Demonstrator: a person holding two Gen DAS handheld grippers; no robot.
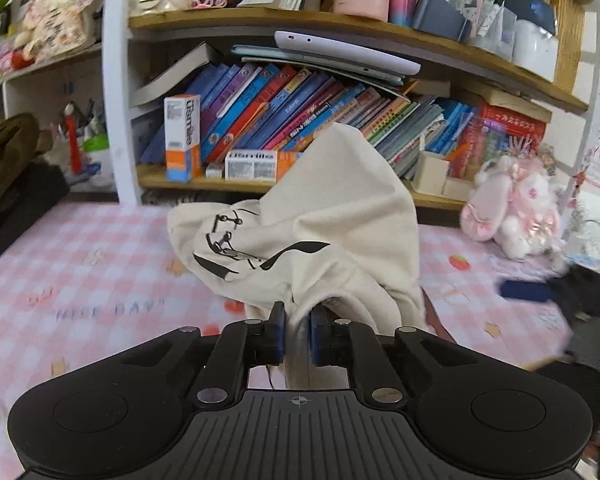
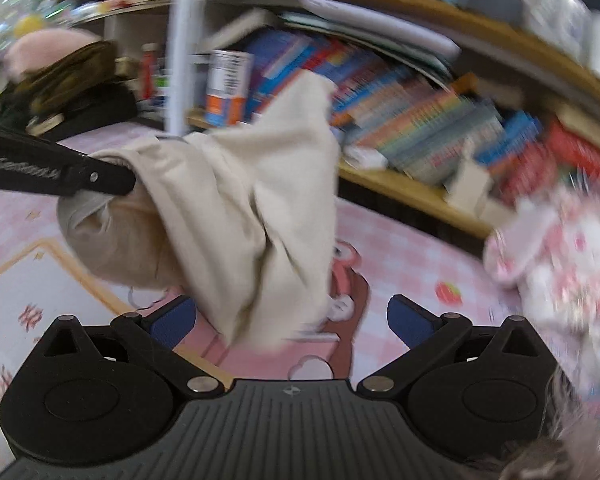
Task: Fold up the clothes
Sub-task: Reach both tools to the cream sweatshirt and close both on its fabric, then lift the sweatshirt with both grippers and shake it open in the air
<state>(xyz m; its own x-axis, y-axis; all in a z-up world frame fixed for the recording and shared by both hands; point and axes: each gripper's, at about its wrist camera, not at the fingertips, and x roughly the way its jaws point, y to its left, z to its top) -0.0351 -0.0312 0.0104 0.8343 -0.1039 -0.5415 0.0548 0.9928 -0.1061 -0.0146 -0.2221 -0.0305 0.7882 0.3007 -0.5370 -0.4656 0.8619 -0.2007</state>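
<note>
The cream garment [image 1: 320,220] is held bunched above the pink checked mat [image 1: 100,248], in front of the bookshelf [image 1: 340,92], pinched in the nearly closed left gripper [image 1: 297,336]; from one pinch, slipping or twisting is a risk. Only the right wrist view shows the right gripper [image 2: 292,320] spread wide, holding nothing, cloth dangling between its fingers; the black print is seen only from the left.

Cream garment [image 1: 324,216] with black print hangs bunched, lifted above the pink checked mat, toward 12 o'clock.
</note>
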